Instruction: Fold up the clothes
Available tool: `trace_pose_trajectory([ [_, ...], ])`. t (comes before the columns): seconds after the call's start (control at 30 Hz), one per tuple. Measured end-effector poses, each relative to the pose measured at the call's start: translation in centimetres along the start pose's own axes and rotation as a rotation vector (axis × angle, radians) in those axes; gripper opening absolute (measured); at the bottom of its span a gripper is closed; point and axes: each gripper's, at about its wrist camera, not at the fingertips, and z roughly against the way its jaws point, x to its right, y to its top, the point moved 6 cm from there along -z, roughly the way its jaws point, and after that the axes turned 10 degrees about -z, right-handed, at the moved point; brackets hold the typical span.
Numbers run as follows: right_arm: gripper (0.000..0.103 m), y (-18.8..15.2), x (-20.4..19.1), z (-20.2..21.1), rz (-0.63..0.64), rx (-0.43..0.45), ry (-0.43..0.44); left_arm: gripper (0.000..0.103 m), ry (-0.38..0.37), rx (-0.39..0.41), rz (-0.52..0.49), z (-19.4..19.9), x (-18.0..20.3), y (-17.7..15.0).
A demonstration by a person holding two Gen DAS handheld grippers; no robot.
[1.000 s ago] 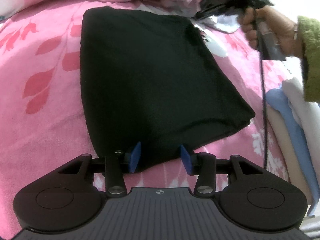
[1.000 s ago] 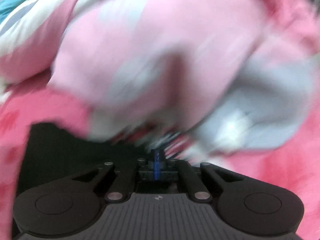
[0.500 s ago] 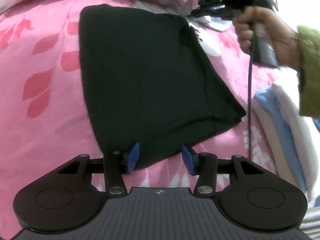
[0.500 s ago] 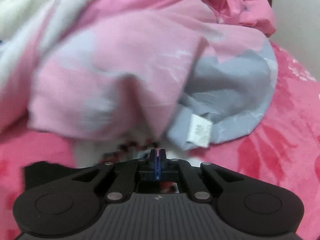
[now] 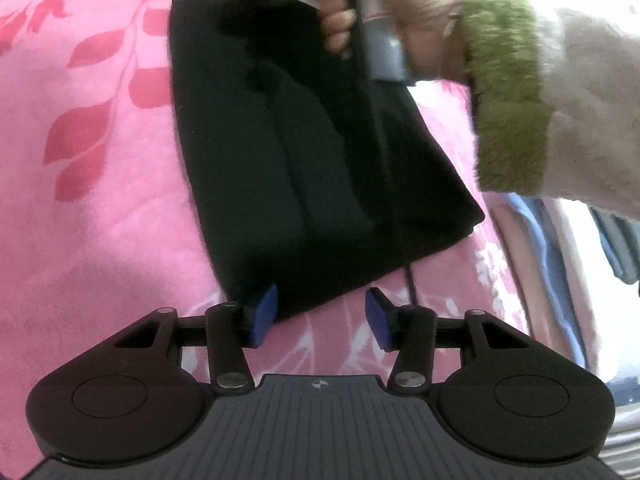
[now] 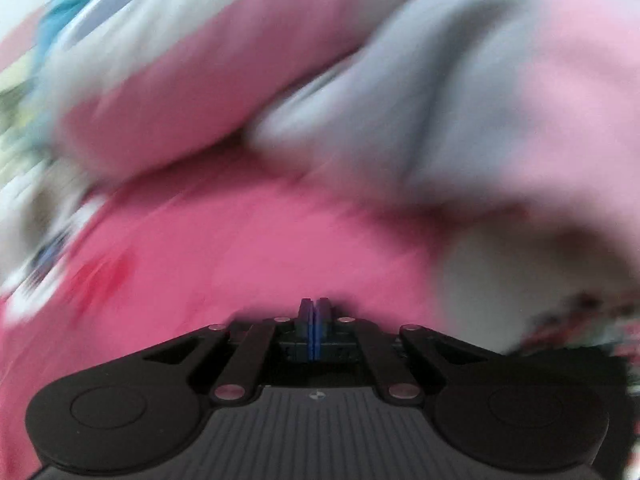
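A folded black garment (image 5: 304, 152) lies flat on the pink bedspread (image 5: 92, 200). The left gripper (image 5: 322, 312) hovers at its near edge, fingers apart, gripping nothing. The right gripper (image 6: 314, 320) has fingers pressed together, empty.

Left of the folded black garment (image 5: 304, 152), the pink bedspread (image 5: 92, 200) lay bare and offered open passage. A right hand (image 5: 384, 12) in a green-cuffed sleeve (image 5: 508, 92) hung over the garment's far end, blocking approach there. Stacked folded clothes (image 5: 560, 264) crowded the right side. Ahead of the right claw (image 6: 314, 320), a rumpled pink-and-grey heap (image 6: 400, 100), blurred, seemingly barred the way.
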Motion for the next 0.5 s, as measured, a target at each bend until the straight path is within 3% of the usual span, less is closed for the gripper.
trace_pose_trajectory([
  [0.07, 0.0, 1.0, 1.2, 2.0, -0.023, 0.041, -0.038, 0.049, -0.014, 0.003, 0.004, 0.0, -0.1, -0.1],
  [0.1, 0.0, 0.8, 1.0, 3.1, 0.002, 0.023, -0.009, 0.049, -0.022, 0.003, 0.008, 0.0, -0.1, -0.1],
  [0.2, 0.0, -1.0, 0.4, 5.9, 0.047, -0.071, 0.097, 0.049, -0.038, 0.001, 0.018, -0.1, -0.4, 0.1],
  [0.27, 0.0, -2.5, 1.1, 6.2, 0.012, -0.163, 0.123, 0.049, -0.044, -0.003, 0.022, -0.2, -0.5, 0.3],
  [0.33, 0.0, -3.3, 4.0, 5.0, -0.052, -0.215, 0.038, 0.049, -0.045, -0.017, 0.012, -0.2, -0.7, 0.5],
  [0.4, 0.0, -2.6, 7.1, 4.9, -0.156, -0.164, -0.028, 0.049, -0.047, -0.035, 0.002, -0.3, -0.8, 0.7],
  [0.5, 0.0, -0.3, 9.5, 7.5, -0.228, -0.002, -0.132, 0.049, -0.05, -0.066, -0.015, -0.4, -0.7, 1.0],
])
